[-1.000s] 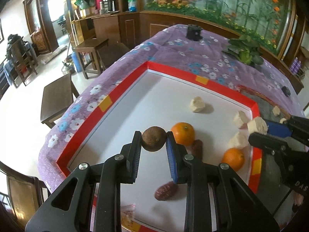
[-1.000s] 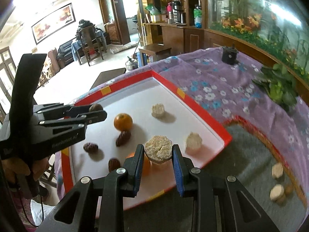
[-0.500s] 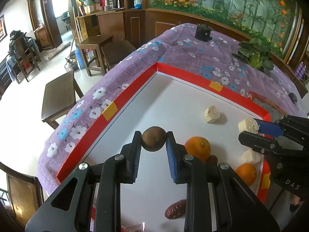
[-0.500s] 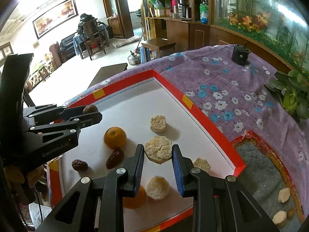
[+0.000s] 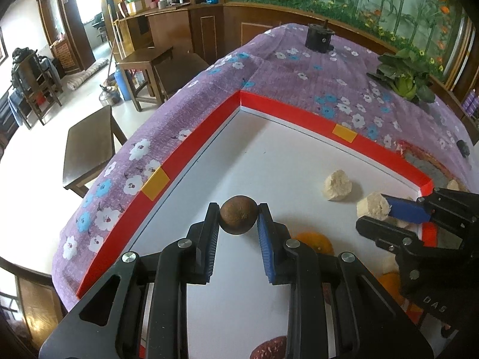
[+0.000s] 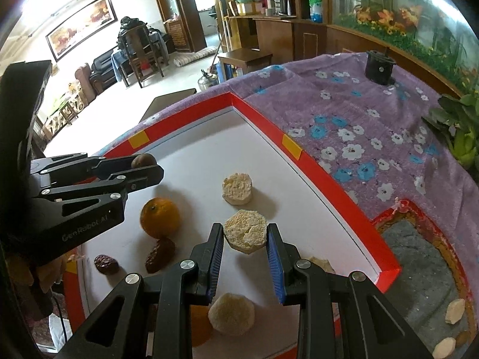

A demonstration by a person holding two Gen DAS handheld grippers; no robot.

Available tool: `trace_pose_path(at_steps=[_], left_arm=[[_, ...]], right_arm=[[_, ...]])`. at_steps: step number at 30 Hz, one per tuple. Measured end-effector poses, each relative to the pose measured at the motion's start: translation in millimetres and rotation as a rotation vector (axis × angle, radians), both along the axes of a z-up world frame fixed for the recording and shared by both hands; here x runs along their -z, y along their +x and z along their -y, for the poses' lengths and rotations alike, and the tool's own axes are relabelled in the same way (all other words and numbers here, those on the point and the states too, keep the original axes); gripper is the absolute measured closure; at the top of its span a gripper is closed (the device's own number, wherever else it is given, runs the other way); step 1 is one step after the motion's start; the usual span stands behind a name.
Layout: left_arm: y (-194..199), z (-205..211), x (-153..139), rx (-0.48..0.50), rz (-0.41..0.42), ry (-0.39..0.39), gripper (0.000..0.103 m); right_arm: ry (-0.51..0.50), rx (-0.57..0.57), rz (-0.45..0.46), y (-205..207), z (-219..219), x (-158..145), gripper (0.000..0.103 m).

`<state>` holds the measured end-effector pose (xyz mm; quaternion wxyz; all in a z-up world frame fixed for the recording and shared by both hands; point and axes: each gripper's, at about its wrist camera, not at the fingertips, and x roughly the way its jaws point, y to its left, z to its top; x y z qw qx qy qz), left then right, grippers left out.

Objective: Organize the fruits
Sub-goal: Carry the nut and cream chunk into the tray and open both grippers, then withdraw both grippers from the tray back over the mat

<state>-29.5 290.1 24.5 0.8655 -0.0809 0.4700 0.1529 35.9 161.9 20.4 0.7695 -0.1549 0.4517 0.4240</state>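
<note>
My left gripper (image 5: 238, 214) is shut on a round brown fruit (image 5: 238, 219), held above the white board (image 5: 299, 155) with its red border. My right gripper (image 6: 245, 233) is shut on a pale crumbly round chunk (image 6: 245, 234), over the board's right part. In the right wrist view the left gripper (image 6: 149, 169) shows at the left with the brown fruit (image 6: 143, 159) at its tips. On the board lie an orange (image 6: 160, 217), two dark dates (image 6: 160, 254) (image 6: 107, 264), and pale chunks (image 6: 237, 188) (image 6: 231, 314). A second orange (image 6: 200, 329) is partly hidden under my right fingers.
The board rests on a purple flowered cloth (image 6: 359, 125). Right of it lies a grey mat (image 6: 419, 257) with a few pale pieces (image 6: 455, 314). A black cylinder (image 6: 379, 67) and a green plant (image 6: 461, 137) stand further back. Wooden stools and a chair stand on the floor to the left.
Both grippers have moved forward over the board toward its far corner, each still holding its piece. The oranges and dates have slid back toward the near edge of both views.
</note>
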Motion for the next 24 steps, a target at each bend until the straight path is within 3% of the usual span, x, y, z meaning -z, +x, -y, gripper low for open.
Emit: trace_pose_path(at_steps=[3, 6, 7, 8, 11, 18, 21, 24], left_arm=[[4, -2, 5, -0.014, -0.025, -0.013, 0.078], [6, 0, 7, -0.014, -0.037, 0.005, 0.077], [6, 0, 8, -0.012, -0.04, 0.005, 0.07], [6, 0, 8, -0.012, -0.041, 0.001, 0.056], [4, 0, 1, -0.029, -0.009, 0.004, 0.04], [-6, 14, -12, -0.022, 0.019, 0.035, 0.04], [-10, 30, -20, -0.001, 0.046, 0.053, 0.04], [-14, 45, -29, 0.027, 0.072, 0.05, 0.04]], right_arm=[[0.009, 0.009, -0.003, 0, 2, 1, 0.075], [0.022, 0.017, -0.006, -2, 8, -1, 0.065], [0.029, 0.016, -0.008, -4, 10, -2, 0.064], [0.035, 0.016, -0.006, -5, 11, -4, 0.064], [0.041, 0.022, 0.01, -11, 16, -10, 0.064], [0.096, 0.092, 0.06, -28, 44, -29, 0.062], [0.118, 0.15, 0.088, -36, 62, -34, 0.052], [0.135, 0.19, 0.079, -39, 79, -35, 0.051]])
